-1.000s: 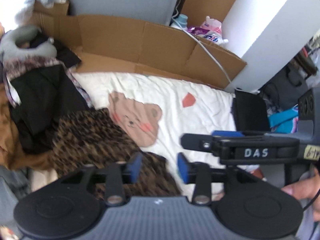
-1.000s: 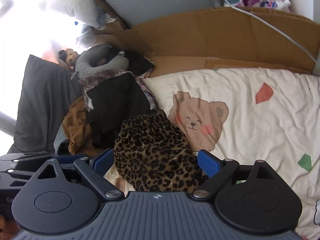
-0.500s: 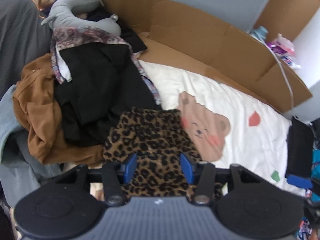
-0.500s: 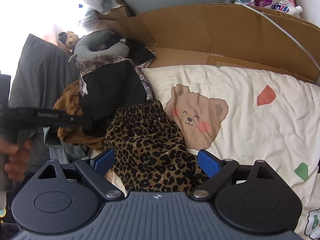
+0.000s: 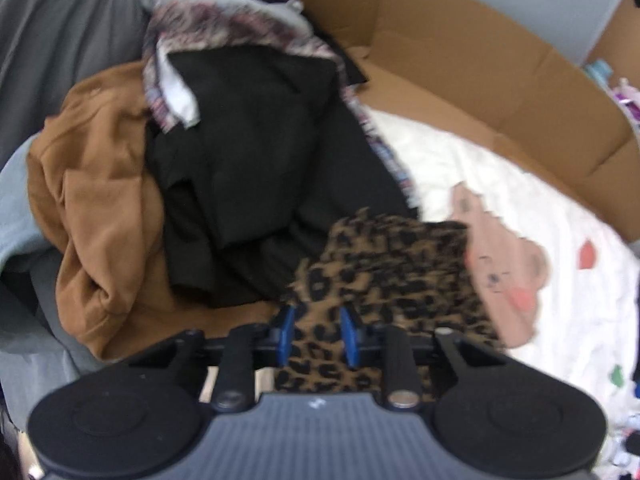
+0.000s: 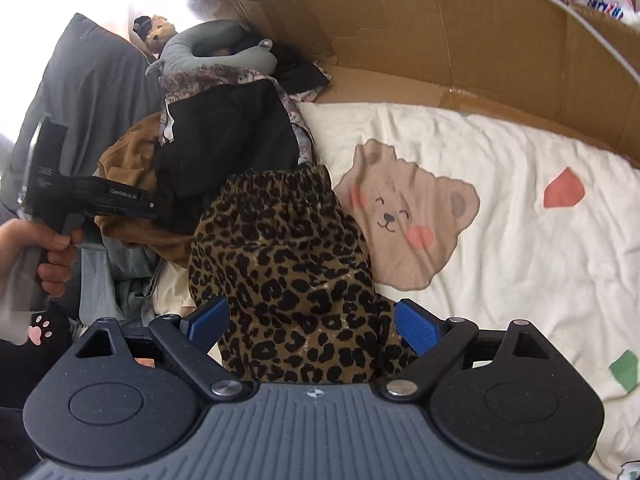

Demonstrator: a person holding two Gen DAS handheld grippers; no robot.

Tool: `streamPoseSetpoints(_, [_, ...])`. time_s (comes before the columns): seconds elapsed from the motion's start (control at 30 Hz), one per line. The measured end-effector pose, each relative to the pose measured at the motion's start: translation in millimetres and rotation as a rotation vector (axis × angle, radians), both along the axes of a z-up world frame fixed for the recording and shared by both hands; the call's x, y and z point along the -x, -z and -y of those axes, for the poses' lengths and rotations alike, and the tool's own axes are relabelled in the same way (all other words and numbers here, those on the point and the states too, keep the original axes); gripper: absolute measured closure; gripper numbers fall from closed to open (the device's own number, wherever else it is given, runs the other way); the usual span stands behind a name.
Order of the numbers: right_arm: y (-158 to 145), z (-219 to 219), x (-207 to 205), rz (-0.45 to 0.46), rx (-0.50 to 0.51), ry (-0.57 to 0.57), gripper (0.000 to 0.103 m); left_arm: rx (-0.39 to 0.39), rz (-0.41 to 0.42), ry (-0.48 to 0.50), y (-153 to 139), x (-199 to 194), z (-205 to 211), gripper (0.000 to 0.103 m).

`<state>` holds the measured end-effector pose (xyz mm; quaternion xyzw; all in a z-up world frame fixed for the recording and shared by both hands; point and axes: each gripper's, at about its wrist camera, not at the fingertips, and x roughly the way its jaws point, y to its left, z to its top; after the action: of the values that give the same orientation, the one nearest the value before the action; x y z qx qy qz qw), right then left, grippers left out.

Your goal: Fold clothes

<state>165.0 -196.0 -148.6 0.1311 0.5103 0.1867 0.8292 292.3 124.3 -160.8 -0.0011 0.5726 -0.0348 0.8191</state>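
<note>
My left gripper (image 5: 314, 338) fingers closing around leopard-print garment (image 6: 280, 264) edge; right gripper (image 6: 310, 326) fingers wide open, straddling it. Risk: thin pinch slips, fabric drops.

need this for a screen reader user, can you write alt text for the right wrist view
The right gripper, jaws wide open, straddles a leopard-print garment lying on a white bear-print sheet. To the left sits a pile of clothes topped by a grey neck pillow, with a hand holding the left gripper near it; cardboard stands behind.
</note>
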Motion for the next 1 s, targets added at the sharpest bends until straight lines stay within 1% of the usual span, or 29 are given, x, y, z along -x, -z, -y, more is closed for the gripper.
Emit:
streamPoseSetpoints(0.13, [20, 3, 2, 0.02, -0.018, 0.006, 0.01, -0.012, 0.029, -0.002, 30, 2, -13, 0.078])
streamPoseSetpoints(0.23, [35, 6, 5, 0.021, -0.038, 0.009, 0.01, 0.013, 0.057, -0.005, 47, 8, -19, 0.078])
streamPoseSetpoints(0.33, [52, 8, 9, 0.016, -0.081, 0.028, 0.01, -0.017, 0.111, 0.022, 57, 13, -15, 0.077])
streamPoseSetpoints(0.43, [65, 10, 15, 0.009, -0.095, 0.045, 0.01, -0.006, 0.166, 0.002, 61, 16, -13, 0.077])
streamPoseSetpoints(0.53, [70, 15, 22, 0.033, -0.105, 0.054, 0.01, 0.018, 0.179, 0.017, 67, 19, -8, 0.075])
streamPoseSetpoints(0.6, [71, 19, 25, 0.046, -0.083, 0.069, 0.01, -0.001, 0.187, 0.034, 72, 21, -3, 0.075])
streamPoseSetpoints(0.67, [70, 22, 27, 0.06, -0.065, 0.068, 0.01, -0.029, 0.201, 0.043, 77, 22, -1, 0.072])
streamPoseSetpoints(0.73, [70, 24, 28, 0.077, -0.047, 0.057, 0.01, -0.061, 0.22, 0.053, 81, 24, 0, 0.059])
streamPoseSetpoints(0.77, [71, 25, 29, 0.075, -0.042, 0.06, 0.01, -0.079, 0.228, 0.063, 84, 26, 0, 0.056])
streamPoseSetpoints(0.8, [73, 26, 29, 0.072, -0.039, 0.063, 0.01, -0.087, 0.223, 0.072, 88, 27, -1, 0.054])
streamPoseSetpoints(0.83, [76, 27, 29, 0.055, -0.051, 0.07, 0.01, -0.087, 0.21, 0.077, 93, 27, -1, 0.054])
streamPoseSetpoints(0.93, [81, 24, 31, 0.034, -0.059, 0.065, 0.01, -0.032, 0.164, 0.06, 104, 27, -6, 0.054])
streamPoseSetpoints(1.0, [84, 21, 32, 0.029, -0.056, 0.056, 0.01, -0.024, 0.163, 0.063, 105, 29, -7, 0.056])
